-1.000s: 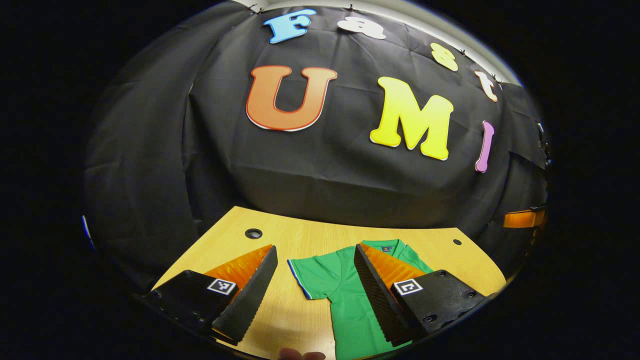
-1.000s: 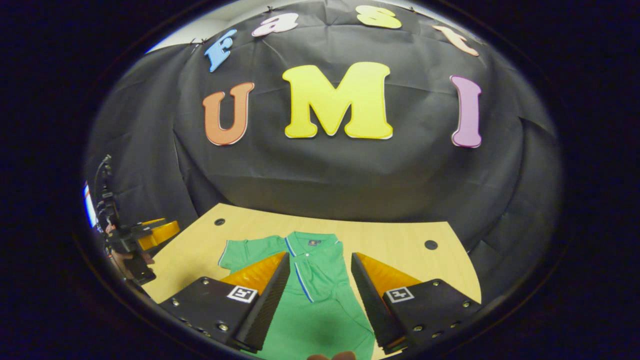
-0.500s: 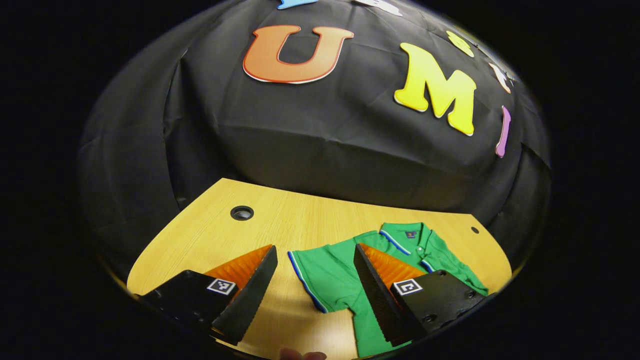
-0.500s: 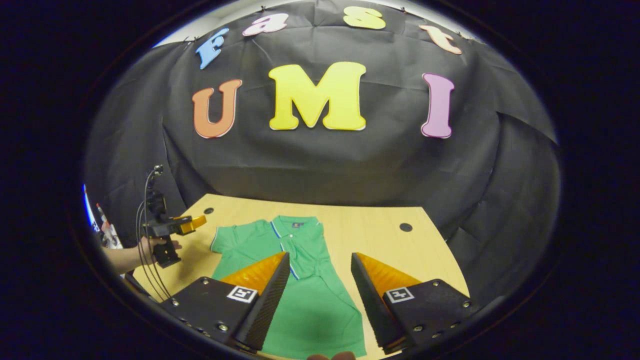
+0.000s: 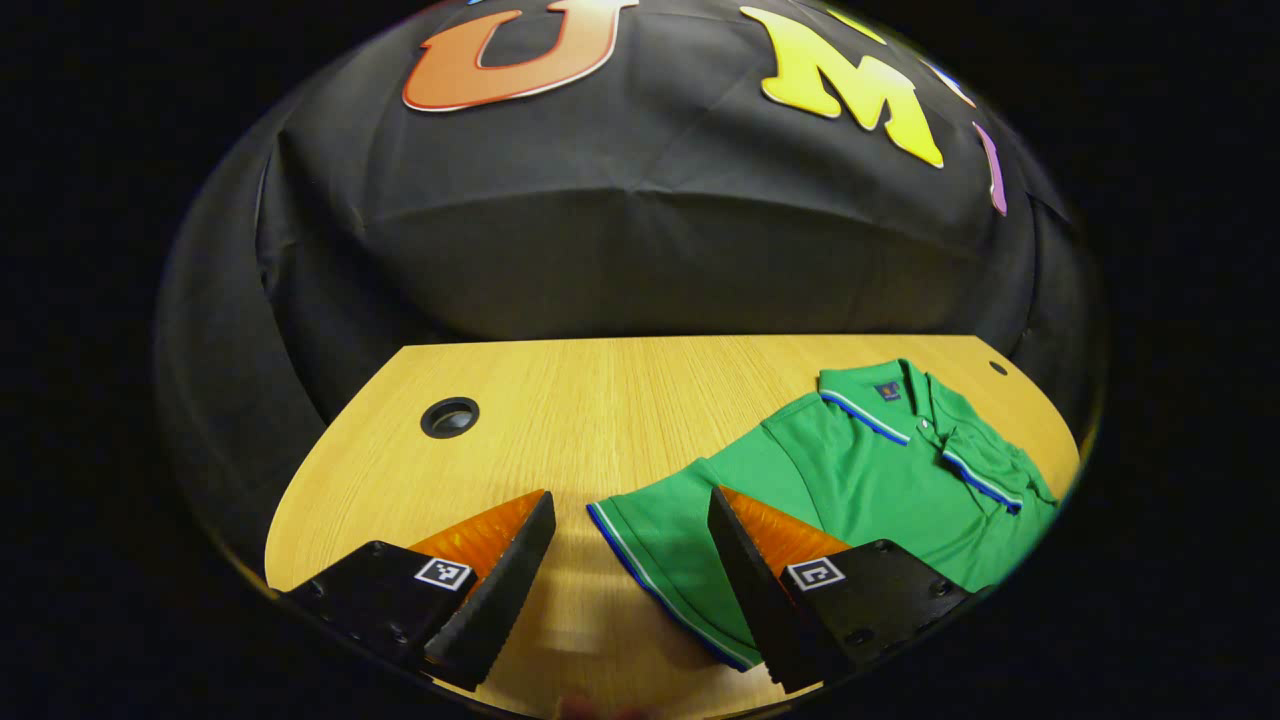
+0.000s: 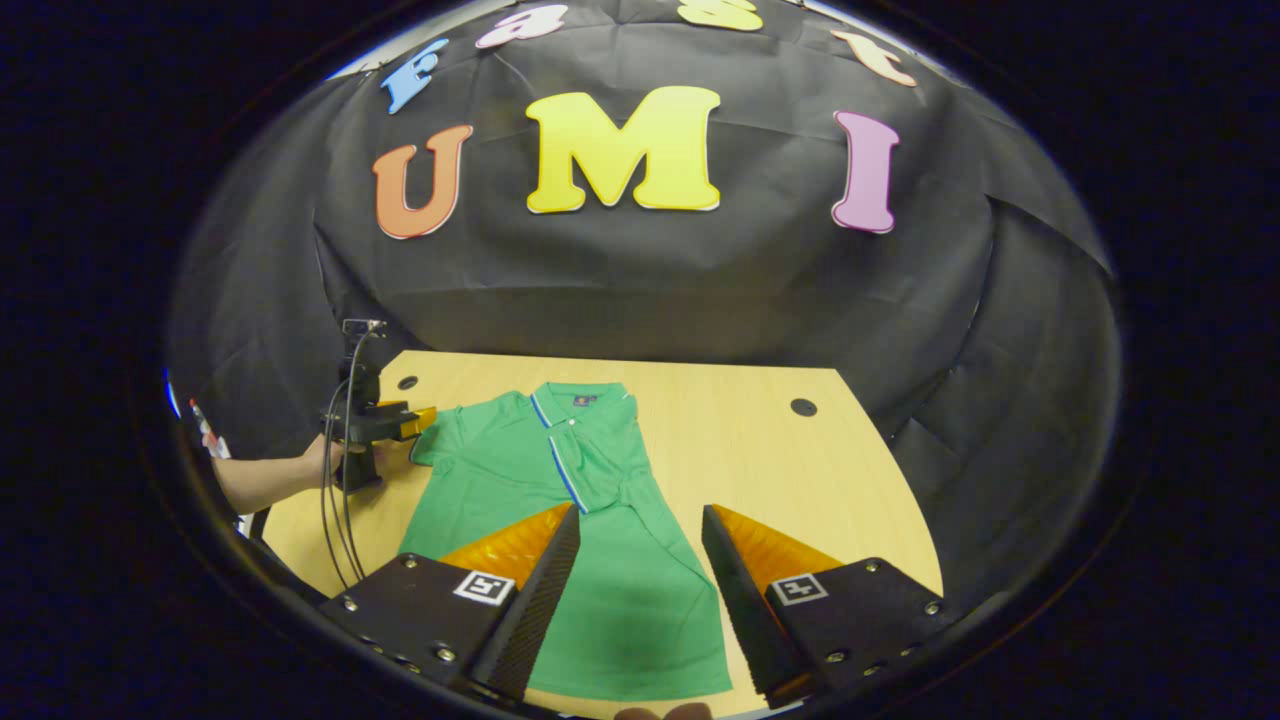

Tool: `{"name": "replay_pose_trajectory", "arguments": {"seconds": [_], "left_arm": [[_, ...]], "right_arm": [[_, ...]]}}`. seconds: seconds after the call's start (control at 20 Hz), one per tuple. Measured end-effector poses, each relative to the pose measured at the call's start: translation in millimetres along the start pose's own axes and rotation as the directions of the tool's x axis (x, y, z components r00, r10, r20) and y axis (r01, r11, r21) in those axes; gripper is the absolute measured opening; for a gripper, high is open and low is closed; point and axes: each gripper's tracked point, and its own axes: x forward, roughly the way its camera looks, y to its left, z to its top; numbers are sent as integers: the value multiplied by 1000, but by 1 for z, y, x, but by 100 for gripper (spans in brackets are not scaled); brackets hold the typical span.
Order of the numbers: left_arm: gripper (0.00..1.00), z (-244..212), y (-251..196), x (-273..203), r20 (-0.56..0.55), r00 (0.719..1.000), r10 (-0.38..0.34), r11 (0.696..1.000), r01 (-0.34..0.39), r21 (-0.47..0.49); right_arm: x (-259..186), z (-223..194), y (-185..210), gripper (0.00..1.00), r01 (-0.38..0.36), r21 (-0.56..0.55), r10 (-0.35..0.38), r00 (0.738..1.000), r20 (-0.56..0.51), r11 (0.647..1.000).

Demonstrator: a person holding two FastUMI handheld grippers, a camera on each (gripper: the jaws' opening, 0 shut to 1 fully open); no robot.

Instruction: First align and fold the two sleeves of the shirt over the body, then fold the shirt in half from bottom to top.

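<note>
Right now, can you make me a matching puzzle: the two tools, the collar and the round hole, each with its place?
1 left tool
2 right tool
3 collar
4 round hole

A in the bare table
B open, over the shirt, lower body
C open, at the spread sleeve, by its cuff
D at the shirt's far end

Pairs: 1-C, 2-B, 3-D, 4-A

Your left gripper view sits low over the table's [image 5: 560, 400] left edge and faces across it toward the far right corner, close to the green polo shirt's [image 5: 860, 470] sleeve. Your right gripper view looks from above the near edge toward the far edge, higher and farther off. Both views share the shirt, the tabletop and the black cloth wall; the right gripper view also shows your left tool [image 6: 415, 421] at the shirt's sleeve.
</note>
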Motion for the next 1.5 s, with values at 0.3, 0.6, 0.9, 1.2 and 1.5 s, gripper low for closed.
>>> {"name": "replay_pose_trajectory", "arguments": {"seconds": [0.3,0.6,0.9,1.2,1.5], "left_arm": [[98,-16,-3,9,-68,998,4,1000,-3,14],[48,-17,-14,11,-93,995,25,999,-22,34],[6,-7,-22,4,-69,998,4,1000,-3,15],[4,34,-36,-25,-1,1000,-3,999,3,49],[4,74,-77,-51,43,998,-40,990,34,137]], "right_arm": [[1,1,-8,78,12,40,-12,1000,3,999],[3,-5,-8,78,-2,63,2,1000,0,998],[2,-19,-31,78,34,106,-34,999,-4,994],[2,-21,-39,78,32,162,-34,999,11,986],[-9,-19,-49,78,16,183,-26,998,53,983]]}}
